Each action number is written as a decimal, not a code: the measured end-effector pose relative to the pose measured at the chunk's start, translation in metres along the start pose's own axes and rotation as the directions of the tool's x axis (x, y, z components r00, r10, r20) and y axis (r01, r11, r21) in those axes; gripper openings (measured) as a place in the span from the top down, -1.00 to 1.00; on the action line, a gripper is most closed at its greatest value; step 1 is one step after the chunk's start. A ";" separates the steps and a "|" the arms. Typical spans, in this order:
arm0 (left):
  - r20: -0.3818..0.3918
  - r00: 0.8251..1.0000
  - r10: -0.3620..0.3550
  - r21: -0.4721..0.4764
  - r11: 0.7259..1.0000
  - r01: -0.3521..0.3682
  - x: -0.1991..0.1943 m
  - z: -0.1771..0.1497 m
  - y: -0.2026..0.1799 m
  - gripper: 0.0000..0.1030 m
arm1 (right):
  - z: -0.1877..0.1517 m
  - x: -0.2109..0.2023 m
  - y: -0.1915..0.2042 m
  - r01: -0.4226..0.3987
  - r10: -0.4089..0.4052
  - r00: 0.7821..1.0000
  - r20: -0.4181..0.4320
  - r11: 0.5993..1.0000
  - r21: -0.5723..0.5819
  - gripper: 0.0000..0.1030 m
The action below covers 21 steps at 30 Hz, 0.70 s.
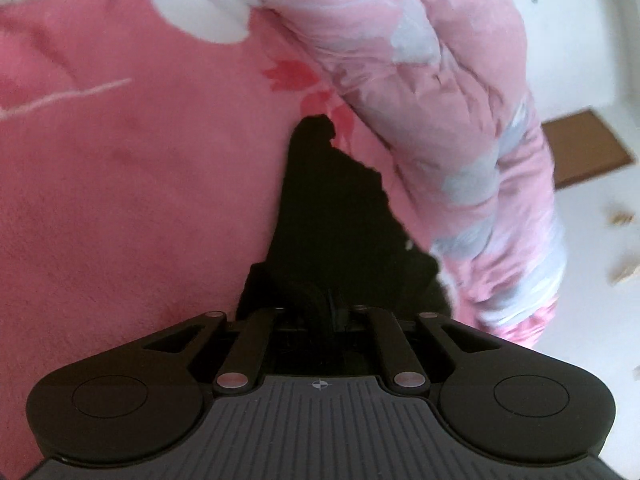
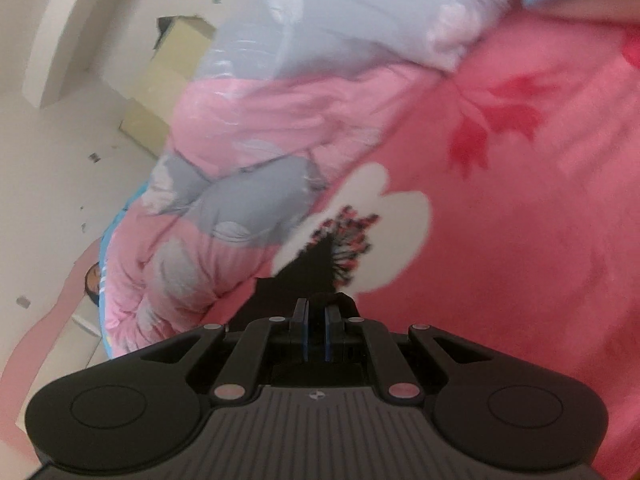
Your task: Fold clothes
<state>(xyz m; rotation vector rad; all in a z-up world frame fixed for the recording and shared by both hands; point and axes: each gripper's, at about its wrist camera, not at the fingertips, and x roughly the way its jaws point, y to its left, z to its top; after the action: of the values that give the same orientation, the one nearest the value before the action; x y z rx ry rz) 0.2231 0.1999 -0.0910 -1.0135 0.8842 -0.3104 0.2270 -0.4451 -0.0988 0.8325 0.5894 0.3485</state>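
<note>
Black cloth (image 1: 336,216) is the closest thing to our left tongs (image 1: 320,312). It bunches up right where the tips should be and hides them, so we cannot tell how far those tongs are open. From there the dark cloth stretches away over the fuzzy pink blanket with white and red flowers (image 1: 120,200). A puffy pink and grey quilt (image 1: 460,120) lies just beside it on the right. Past the quilt we see a white floor (image 1: 592,240) and a brown mat (image 1: 588,152).

Our right tongs (image 2: 317,320) are almost closed, with blue pads close together. They pinch an edge of the black cloth (image 2: 320,256). That cloth lies on the pink blanket (image 2: 520,240), touching a white flower (image 2: 396,216).
</note>
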 end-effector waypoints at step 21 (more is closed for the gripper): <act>0.195 0.980 -0.048 -0.155 0.985 0.079 -0.087 -0.006 0.003 0.31 | -0.001 -0.031 -0.040 -0.019 -0.007 0.996 0.094 0.963 0.269 0.64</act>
<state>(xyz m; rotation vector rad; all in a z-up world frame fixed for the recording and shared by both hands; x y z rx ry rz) 0.1636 0.2503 -0.0523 -1.2033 0.7127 -0.1934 0.2047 -0.4859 -0.1196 1.1069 0.5532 0.2352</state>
